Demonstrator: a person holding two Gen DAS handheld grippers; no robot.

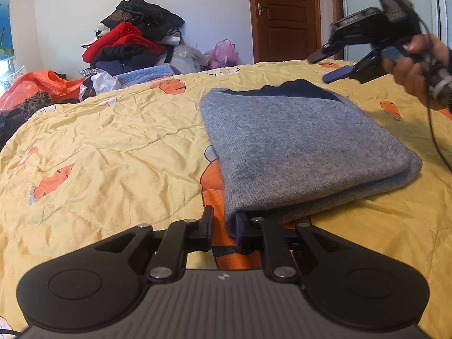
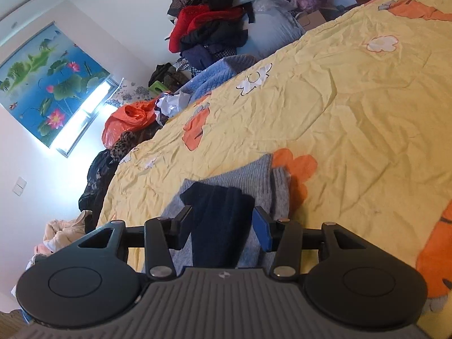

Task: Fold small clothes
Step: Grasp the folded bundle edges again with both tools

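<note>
Grey folded sweater [image 1: 305, 147] touches left gripper [image 1: 224, 226], jaws apart.

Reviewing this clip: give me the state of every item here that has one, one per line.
Grey sweater: folded, flat on the bed.
Left gripper: open, one finger tucked under the sweater's near corner.
Right gripper: open, above the sweater's far end, holding nothing.
Door: closed.
Clothes pile: unfolded, heaped.

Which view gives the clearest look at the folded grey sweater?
The left wrist view: the grey sweater lies across the yellow quilt almost whole, its folded layers visible, with the left gripper at its near corner. The right wrist view shows only part of it, behind the open right gripper.
</note>
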